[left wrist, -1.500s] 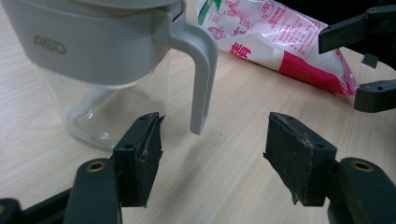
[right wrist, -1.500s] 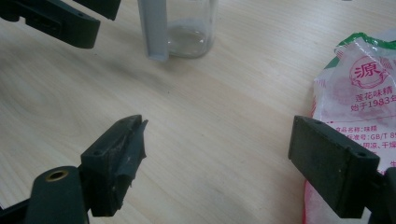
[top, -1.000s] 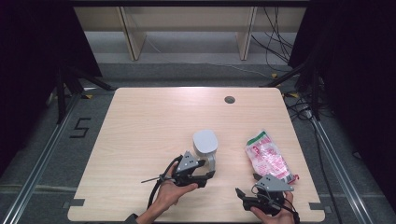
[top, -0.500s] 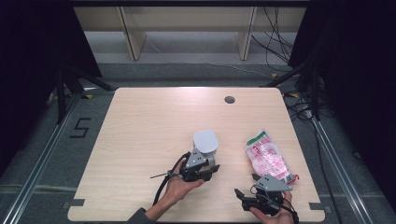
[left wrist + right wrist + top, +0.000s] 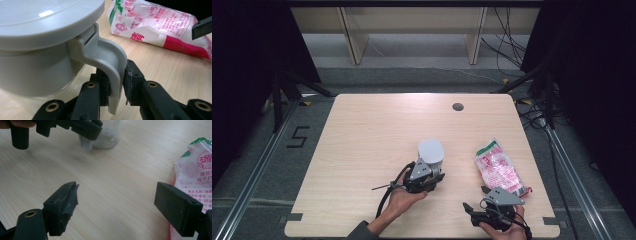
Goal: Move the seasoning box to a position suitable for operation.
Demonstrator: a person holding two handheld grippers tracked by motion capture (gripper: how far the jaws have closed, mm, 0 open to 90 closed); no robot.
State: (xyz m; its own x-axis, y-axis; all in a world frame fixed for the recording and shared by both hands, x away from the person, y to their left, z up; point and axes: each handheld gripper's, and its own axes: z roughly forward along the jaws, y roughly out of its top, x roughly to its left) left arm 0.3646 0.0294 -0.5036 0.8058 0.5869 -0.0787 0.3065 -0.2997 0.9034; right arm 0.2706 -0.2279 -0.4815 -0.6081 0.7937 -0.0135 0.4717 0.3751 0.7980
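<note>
The left gripper [image 5: 428, 179] is closed on the grey latch [image 5: 110, 65] of a clear jar [image 5: 431, 156] that stands near the middle of the bench [image 5: 377, 135], a little toward the person's side. Its jaws have just been closing, and in the left gripper view the two black pads press on the curved latch from both sides, just under the rim of the grey lid [image 5: 45, 20]. I think the hold is placed there because the latch is the part that locks the lid, so pulling it should free the lid for opening. The jar stays upright on the wood, which keeps it steady under such a pull.

The right gripper [image 5: 490, 214] waits near the front edge of the bench with its jaws wide apart and nothing between them. It is just beside the lower end of a white and pink bag [image 5: 499, 167] with printed text, which lies flat to the right of the jar, apart from it. Probably this hand is kept ready for the bag.

The bench is light wood, with a small dark round hole [image 5: 457, 106] near its far edge. Around it the floor is grey, with metal rails at both sides, cables at the right, a painted number at the left and pale shelving behind.
</note>
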